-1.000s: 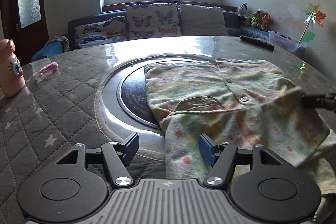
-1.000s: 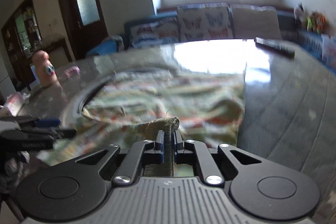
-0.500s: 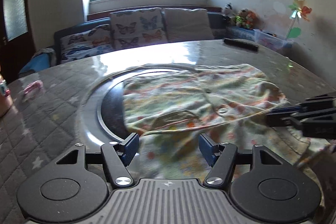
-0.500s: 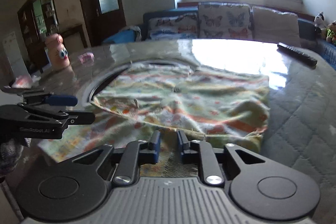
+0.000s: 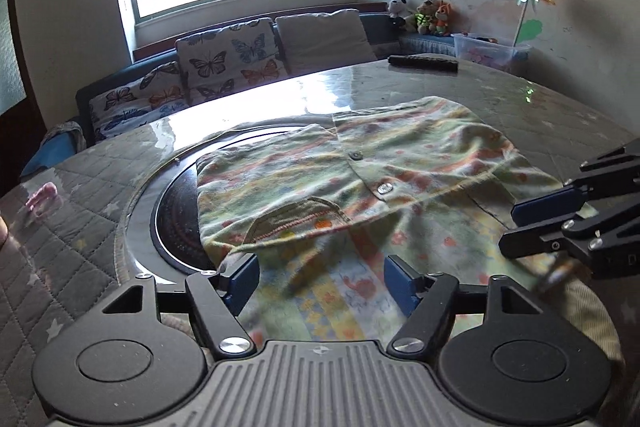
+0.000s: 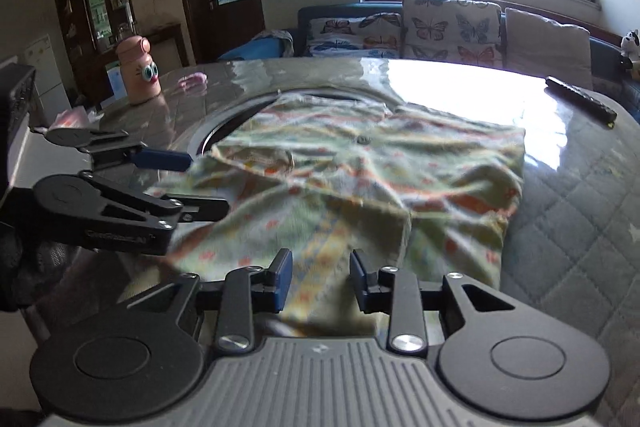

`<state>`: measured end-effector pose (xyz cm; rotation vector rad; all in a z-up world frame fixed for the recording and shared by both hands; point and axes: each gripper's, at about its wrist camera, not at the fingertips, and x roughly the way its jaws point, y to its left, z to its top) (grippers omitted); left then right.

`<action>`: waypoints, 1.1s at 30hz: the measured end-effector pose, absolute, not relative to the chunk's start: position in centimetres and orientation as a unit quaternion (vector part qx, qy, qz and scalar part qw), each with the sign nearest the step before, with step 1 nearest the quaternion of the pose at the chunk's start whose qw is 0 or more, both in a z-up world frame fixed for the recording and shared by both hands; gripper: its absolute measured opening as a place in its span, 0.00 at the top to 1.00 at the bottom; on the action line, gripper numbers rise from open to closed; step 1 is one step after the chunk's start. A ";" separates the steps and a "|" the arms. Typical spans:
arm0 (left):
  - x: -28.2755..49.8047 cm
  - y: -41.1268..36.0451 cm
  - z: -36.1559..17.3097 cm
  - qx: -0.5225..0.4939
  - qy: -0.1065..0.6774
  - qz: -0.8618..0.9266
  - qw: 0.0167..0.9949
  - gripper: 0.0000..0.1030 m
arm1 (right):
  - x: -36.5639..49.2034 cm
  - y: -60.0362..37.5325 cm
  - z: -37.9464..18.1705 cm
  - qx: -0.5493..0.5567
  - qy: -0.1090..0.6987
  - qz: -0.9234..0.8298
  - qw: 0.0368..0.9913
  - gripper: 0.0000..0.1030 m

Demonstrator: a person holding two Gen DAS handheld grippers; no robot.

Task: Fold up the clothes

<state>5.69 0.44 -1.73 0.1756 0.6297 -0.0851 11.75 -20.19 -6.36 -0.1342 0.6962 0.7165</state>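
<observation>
A small pastel patterned baby shirt with snap buttons lies partly folded on the round table, over the dark inset disc; it also shows in the right wrist view. My left gripper is open and empty, low over the shirt's near edge. My right gripper is open and empty above the near folded flap. The right gripper also shows at the right of the left wrist view, and the left gripper at the left of the right wrist view.
A dark inset disc sits in the table's centre. A pink bottle and a small pink item stand at the far left. A black remote lies at the far side. A sofa with cushions stands behind.
My right gripper has let go of the shirt fold and opened wider, and the flap now lies flat. Both grippers have drawn back a little toward the near edge.
</observation>
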 end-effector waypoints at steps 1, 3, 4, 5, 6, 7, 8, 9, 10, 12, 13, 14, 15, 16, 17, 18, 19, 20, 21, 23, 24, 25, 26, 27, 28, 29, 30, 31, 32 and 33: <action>5.2 0.3 -1.9 0.095 0.308 -0.042 0.946 0.28 | 11.5 -20.4 -6.5 -0.066 0.336 0.342 0.875 0.69; 4.3 0.2 -2.1 0.112 0.305 -0.039 0.945 0.25 | 10.9 -21.4 -6.7 -0.061 0.336 0.340 0.876 0.69; 3.8 0.2 -2.1 0.116 0.303 -0.038 0.945 0.23 | 10.6 -21.7 -6.6 -0.058 0.335 0.340 0.877 0.69; 3.4 0.4 -2.0 0.118 0.302 -0.038 0.945 0.22 | 10.3 -22.0 -6.5 -0.057 0.334 0.338 0.878 0.69; 3.0 0.5 -2.0 0.120 0.301 -0.037 0.945 0.22 | 10.0 -22.3 -6.4 -0.058 0.332 0.334 0.880 0.69; 2.5 0.6 -1.9 0.122 0.300 -0.037 0.945 0.22 | 9.8 -22.5 -6.3 -0.058 0.330 0.331 0.882 0.69; 2.1 0.8 -1.7 0.124 0.298 -0.037 0.946 0.22 | 9.7 -22.7 -6.3 -0.057 0.330 0.330 0.883 0.69; 1.7 0.9 -1.6 0.127 0.297 -0.038 0.946 0.22 | 9.7 -22.8 -6.2 -0.055 0.330 0.329 0.883 0.69; 1.2 0.9 -1.5 0.132 0.296 -0.041 0.945 0.22 | 9.7 -23.0 -6.2 -0.054 0.330 0.329 0.883 0.69; 0.2 0.7 -1.5 0.150 0.293 -0.050 0.943 0.22 | 9.6 -23.2 -6.1 -0.051 0.330 0.327 0.884 0.69; -0.3 0.5 -1.5 0.163 0.291 -0.055 0.941 0.22 | 9.6 -23.4 -6.1 -0.049 0.330 0.326 0.884 0.69; -0.7 0.3 -1.5 0.176 0.289 -0.061 0.939 0.22 | 9.5 -23.5 -6.1 -0.048 0.330 0.326 0.885 0.69; -1.2 0.0 -1.7 0.191 0.285 -0.069 0.937 0.22 | 9.5 -23.7 -6.1 -0.046 0.330 0.325 0.885 0.69; -1.6 -0.5 -1.9 0.207 0.281 -0.080 0.934 0.22 | 9.5 -23.8 -6.0 -0.045 0.330 0.324 0.885 0.69; -2.0 -1.0 -2.0 0.223 0.277 -0.090 0.930 0.22 | 9.4 -24.0 -5.8 -0.045 0.328 0.323 0.887 0.69; -2.3 -1.5 -2.3 0.240 0.272 -0.101 0.926 0.22 | 9.4 -24.2 -5.7 -0.044 0.325 0.321 0.889 0.69; -2.6 -2.1 -2.6 0.256 0.267 -0.111 0.922 0.22 | 9.3 -24.4 -5.5 -0.044 0.324 0.320 0.889 0.69; -2.9 -2.6 -2.8 0.269 0.262 -0.120 0.919 0.22 | 9.2 -24.6 -5.4 -0.044 0.324 0.320 0.889 0.69; -3.1 -3.1 -3.0 0.280 0.256 -0.129 0.916 0.22 | 9.1 -24.7 -5.4 -0.045 0.324 0.320 0.889 0.68; -3.3 -4.0 -3.2 0.294 0.243 -0.147 0.913 0.22 | 8.7 -24.9 -5.3 -0.053 0.323 0.320 0.889 0.64; -3.3 -4.3 -3.3 0.298 0.237 -0.157 0.911 0.22 | 8.4 -25.0 -5.3 -0.056 0.322 0.320 0.889 0.64; -3.3 -4.6 -3.4 0.299 0.232 -0.167 0.910 0.22 | 8.3 -25.1 -5.3 -0.060 0.323 0.321 0.888 0.64; -3.2 -4.8 -3.4 0.299 0.227 -0.175 0.910 0.23 | 8.1 -25.2 -5.3 -0.064 0.323 0.321 0.888 0.63; -3.0 -5.1 -3.4 0.297 0.224 -0.183 0.910 0.23 | 7.9 -25.3 -5.3 -0.067 0.324 0.322 0.887 0.62; -2.8 -5.3 -3.5 0.296 0.220 -0.191 0.910 0.26 | 7.8 -25.4 -5.3 -0.071 0.324 0.322 0.887 0.62; -2.7 -5.5 -3.5 0.294 0.216 -0.199 0.910 0.28 | 7.6 -25.4 -5.3 -0.074 0.325 0.323 0.886 0.61; -2.4 -5.6 -3.4 0.287 0.214 -0.206 0.911 0.34 | 7.5 -25.5 -5.4 -0.078 0.325 0.323 0.885 0.60; -2.2 -5.6 -3.2 0.275 0.214 -0.212 0.913 0.42 | 7.3 -25.5 -5.4 -0.081 0.326 0.324 0.885 0.59; -1.9 -5.6 -3.1 0.264 0.213 -0.219 0.915 0.46 | 7.2 -25.6 -5.4 -0.085 0.326 0.324 0.884 0.58; -1.6 -5.6 -2.9 0.252 0.212 -0.223 0.917 0.53 | 7.0 -25.5 -5.3 -0.091 0.324 0.327 0.883 0.58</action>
